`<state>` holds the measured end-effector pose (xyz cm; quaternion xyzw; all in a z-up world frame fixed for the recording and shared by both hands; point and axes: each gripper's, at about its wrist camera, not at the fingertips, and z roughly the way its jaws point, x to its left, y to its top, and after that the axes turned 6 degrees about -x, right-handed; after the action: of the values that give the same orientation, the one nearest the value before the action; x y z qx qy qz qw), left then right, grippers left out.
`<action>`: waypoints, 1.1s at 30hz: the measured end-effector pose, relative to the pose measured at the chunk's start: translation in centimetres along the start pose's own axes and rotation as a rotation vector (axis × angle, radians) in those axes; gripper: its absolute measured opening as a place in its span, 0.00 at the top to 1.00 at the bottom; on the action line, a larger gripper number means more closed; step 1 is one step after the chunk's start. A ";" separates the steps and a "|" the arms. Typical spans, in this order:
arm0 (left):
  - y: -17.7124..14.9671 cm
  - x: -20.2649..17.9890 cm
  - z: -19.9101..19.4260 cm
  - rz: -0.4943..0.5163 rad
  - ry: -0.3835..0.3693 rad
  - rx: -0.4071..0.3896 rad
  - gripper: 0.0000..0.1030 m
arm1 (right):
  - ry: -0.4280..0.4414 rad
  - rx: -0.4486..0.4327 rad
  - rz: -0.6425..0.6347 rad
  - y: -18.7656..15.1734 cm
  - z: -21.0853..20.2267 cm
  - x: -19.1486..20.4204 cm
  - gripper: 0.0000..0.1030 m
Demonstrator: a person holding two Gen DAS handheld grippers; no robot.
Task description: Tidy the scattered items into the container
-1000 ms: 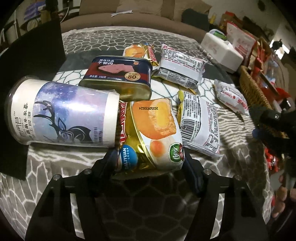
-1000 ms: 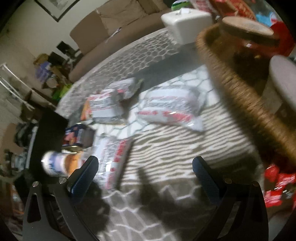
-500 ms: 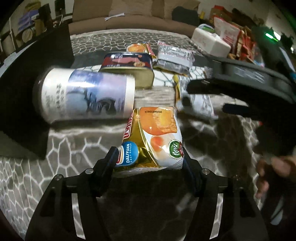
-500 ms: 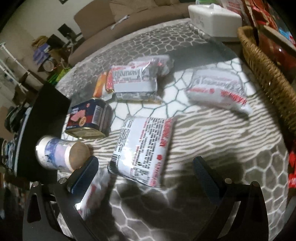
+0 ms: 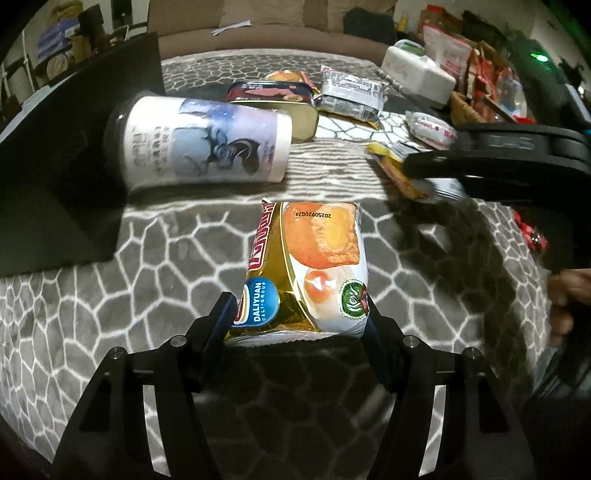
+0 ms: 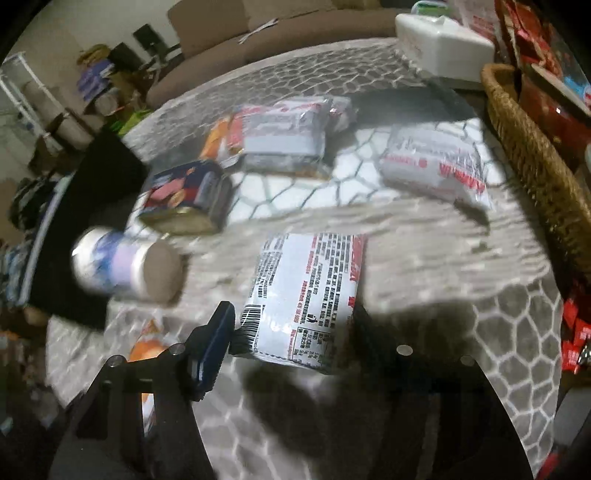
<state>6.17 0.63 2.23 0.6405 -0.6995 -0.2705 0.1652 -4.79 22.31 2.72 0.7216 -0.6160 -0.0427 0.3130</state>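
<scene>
My left gripper (image 5: 299, 325) is shut on a gold and white cake packet (image 5: 310, 269) and holds it above the patterned tablecloth. My right gripper (image 6: 291, 332) is shut on a white snack packet (image 6: 306, 295) with black print; it also shows in the left wrist view (image 5: 436, 173), lifted off the cloth. A white cup with a deer print (image 5: 203, 142) lies on its side at the left. A luncheon meat tin (image 5: 273, 103) lies behind it. More white packets (image 6: 436, 166) lie further back. A wicker basket (image 6: 532, 147) stands at the right.
A white tissue box (image 6: 443, 40) stands at the far right of the table. A black board (image 5: 55, 155) lies at the left edge. Red snack bags (image 6: 576, 343) lie beside the basket. A sofa (image 5: 258, 33) stands behind the table.
My right gripper has come down and closed on the white printed packet. My left gripper has pulled the cake packet back from the cup and lifted it.
</scene>
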 end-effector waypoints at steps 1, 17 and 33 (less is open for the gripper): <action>-0.3 0.1 -0.1 -0.001 0.002 0.001 0.39 | 0.001 0.005 -0.018 -0.5 -0.7 0.0 0.37; -1.7 2.0 -1.8 -0.091 0.009 0.002 0.29 | -0.238 -0.116 -0.352 -6.5 -5.8 3.5 0.20; -1.8 2.3 -0.9 -0.083 0.000 0.011 0.28 | -0.237 -0.003 -0.316 -5.5 -0.8 3.2 0.42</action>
<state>7.80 -1.87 1.60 0.6700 -0.6737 -0.2731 0.1503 1.03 19.92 1.63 0.7987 -0.5277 -0.1768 0.2289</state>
